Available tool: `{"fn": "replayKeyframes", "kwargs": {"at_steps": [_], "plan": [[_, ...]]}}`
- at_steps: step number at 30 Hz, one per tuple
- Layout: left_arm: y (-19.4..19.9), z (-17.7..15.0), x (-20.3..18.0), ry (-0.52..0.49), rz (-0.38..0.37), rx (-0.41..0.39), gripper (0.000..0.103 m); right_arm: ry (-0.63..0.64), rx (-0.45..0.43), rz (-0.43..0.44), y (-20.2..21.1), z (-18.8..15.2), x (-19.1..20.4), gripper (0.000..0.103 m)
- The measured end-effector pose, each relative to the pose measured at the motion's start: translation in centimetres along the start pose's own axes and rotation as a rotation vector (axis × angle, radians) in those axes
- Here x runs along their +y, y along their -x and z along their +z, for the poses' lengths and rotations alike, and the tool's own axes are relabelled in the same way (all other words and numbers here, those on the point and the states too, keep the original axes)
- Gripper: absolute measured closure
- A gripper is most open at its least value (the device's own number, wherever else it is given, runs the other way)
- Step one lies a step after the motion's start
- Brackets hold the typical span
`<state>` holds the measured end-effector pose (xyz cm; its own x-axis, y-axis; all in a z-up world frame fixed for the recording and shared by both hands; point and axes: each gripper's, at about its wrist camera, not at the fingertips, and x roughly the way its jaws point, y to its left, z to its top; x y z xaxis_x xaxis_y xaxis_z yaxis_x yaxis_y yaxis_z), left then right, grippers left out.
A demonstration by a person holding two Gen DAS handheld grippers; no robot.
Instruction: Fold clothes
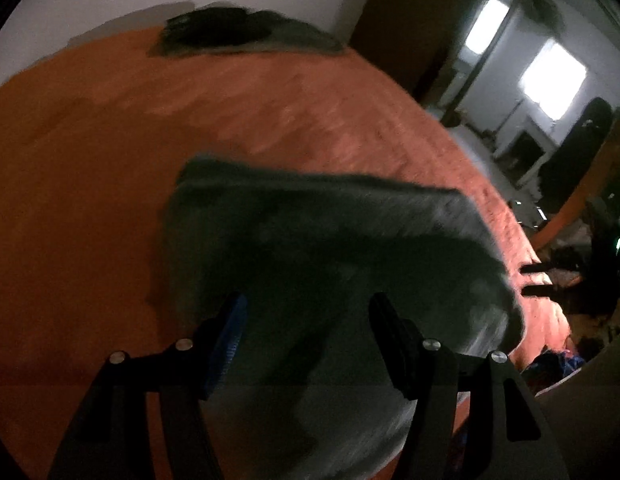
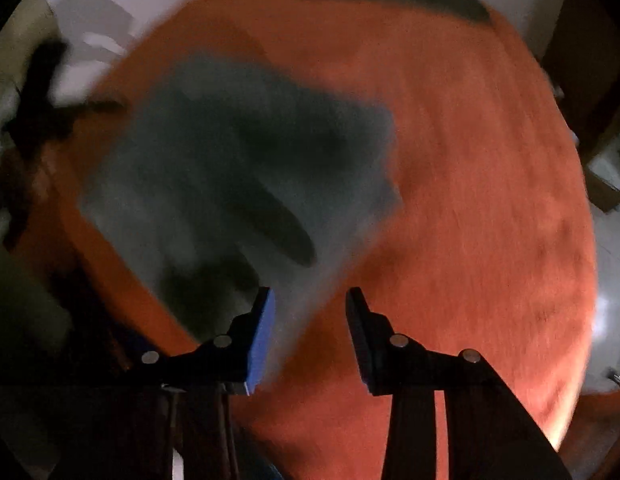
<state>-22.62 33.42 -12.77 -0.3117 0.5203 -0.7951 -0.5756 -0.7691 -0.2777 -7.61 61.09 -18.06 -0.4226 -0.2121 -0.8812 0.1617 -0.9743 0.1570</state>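
Garment (image 1: 310,240) grey, folded, near the bed's (image 1: 89,160) right edge | our left gripper (image 1: 305,316) fingers wide, empty | our right gripper (image 2: 310,300) fingers wide, empty | dark pile (image 1: 245,32) at far edge

Both views were dim and motion-blurred (the right wrist worse), fisheye-bent at the edges; two bright windows (image 1: 522,52) glared at upper right.

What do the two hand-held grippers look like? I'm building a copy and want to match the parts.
Both match. The left hand-held gripper and the right hand-held gripper each have two black angular fingers on flat black linkage bars joined by round silver rivets. In each view one finger carries a blue pad and the other looks plain black. No cables, markings or sleeves show.
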Motion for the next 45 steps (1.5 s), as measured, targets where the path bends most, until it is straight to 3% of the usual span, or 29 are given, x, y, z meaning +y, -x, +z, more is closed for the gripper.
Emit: {"fn": "replayKeyframes", "kwargs": {"at_steps": [3, 5, 7, 10, 12, 14, 15, 19, 22, 27, 33, 36, 40, 43, 45], "plan": [[-3.2, 1.8, -1.0, 0.007, 0.028, 0.001, 0.038, -0.005, -0.077, -0.004, -2.6, 5.0, 1.4, 0.065], [-3.8, 1.6, -1.2, -0.001, 0.114, 0.021, 0.038, -0.004, -0.07, -0.067, -5.1, 7.2, 2.0, 0.065], [-4.8, 1.7, -0.4, 0.02, 0.206, 0.04, 0.038, -0.012, -0.037, -0.129, -7.0, 7.2, 1.5, 0.066], [-2.2, 1.2, 3.6, 0.166, 0.242, -0.024, 0.038, -0.089, -0.019, -0.192, -7.6, 5.4, -0.7, 0.067], [-1.0, 1.5, 4.2, 0.167, 0.192, -0.06, 0.038, -0.126, -0.017, -0.23, -7.6, 5.3, -1.6, 0.065], [0.2, 1.8, 4.5, 0.156, 0.135, -0.095, 0.038, -0.142, -0.036, -0.335, -7.2, 5.9, -1.9, 0.052], [-0.2, 1.9, 4.3, 0.157, 0.132, -0.098, 0.038, -0.154, -0.063, -0.349, -6.3, 6.3, -1.7, 0.053], [-2.4, 2.0, 2.6, 0.164, 0.146, -0.1, 0.038, -0.251, -0.203, -0.205, -3.6, 8.7, -0.5, 0.053], [-4.1, 2.1, 1.4, 0.169, 0.156, -0.1, 0.038, -0.345, -0.213, -0.129, -5.7, 10.1, 0.5, 0.053], [-6.8, 2.2, -0.6, 0.178, 0.174, -0.102, 0.038, -0.385, -0.212, -0.22, -8.6, 9.7, 1.1, 0.053], [-8.8, 1.5, -1.1, 0.175, 0.185, -0.144, 0.037, -0.379, -0.216, -0.21, -11.3, 8.2, 0.1, 0.051], [-8.9, 1.2, -1.5, 0.145, 0.209, -0.153, 0.037, -0.378, -0.207, -0.214, -11.7, 8.2, 0.0, 0.05], [-7.9, 1.2, -0.5, 0.136, 0.188, -0.11, 0.035, -0.377, -0.208, -0.194, -11.1, 7.9, -0.3, 0.051], [-6.6, 0.9, 0.5, 0.126, 0.186, -0.084, 0.035, -0.353, -0.223, -0.246, -9.6, 7.0, -0.8, 0.052], [-5.6, 0.7, 1.2, 0.127, 0.207, -0.078, 0.035, -0.362, -0.232, -0.268, -9.2, 6.1, -1.8, 0.064]]}}
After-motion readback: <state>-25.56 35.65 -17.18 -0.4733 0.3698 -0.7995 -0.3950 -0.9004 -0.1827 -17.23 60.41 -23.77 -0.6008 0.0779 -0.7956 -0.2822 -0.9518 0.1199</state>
